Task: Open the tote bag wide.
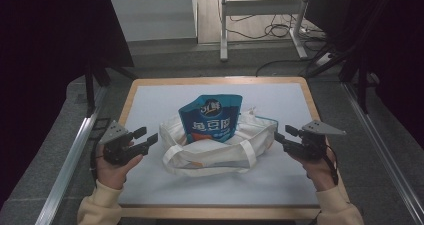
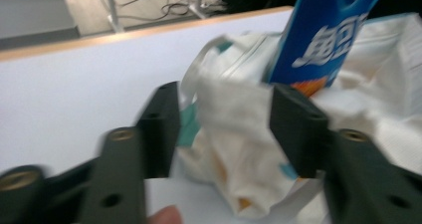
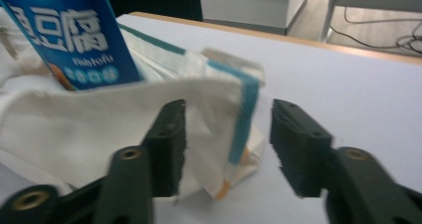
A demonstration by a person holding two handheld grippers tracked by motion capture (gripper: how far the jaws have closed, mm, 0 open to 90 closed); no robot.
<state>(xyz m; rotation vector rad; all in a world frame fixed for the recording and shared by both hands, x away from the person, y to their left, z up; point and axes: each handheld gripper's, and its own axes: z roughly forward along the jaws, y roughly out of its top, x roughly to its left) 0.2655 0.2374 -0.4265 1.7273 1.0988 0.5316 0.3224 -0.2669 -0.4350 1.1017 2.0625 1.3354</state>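
The blue snack pouch [image 1: 212, 117] stands upright inside the white tote bag [image 1: 220, 145] mid-worktop [image 1: 150, 92], so the bagging looks done. Left gripper [image 1: 146, 137] and right gripper [image 1: 282, 135] flank the bag's ends, jaws half open, gripping nothing. What's left, probably: gathering the handles and lifting.

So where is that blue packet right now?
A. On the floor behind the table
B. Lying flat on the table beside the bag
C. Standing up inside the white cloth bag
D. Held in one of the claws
C: the blue packet rises out of the white cloth bag, and both claws stand open off to the sides.
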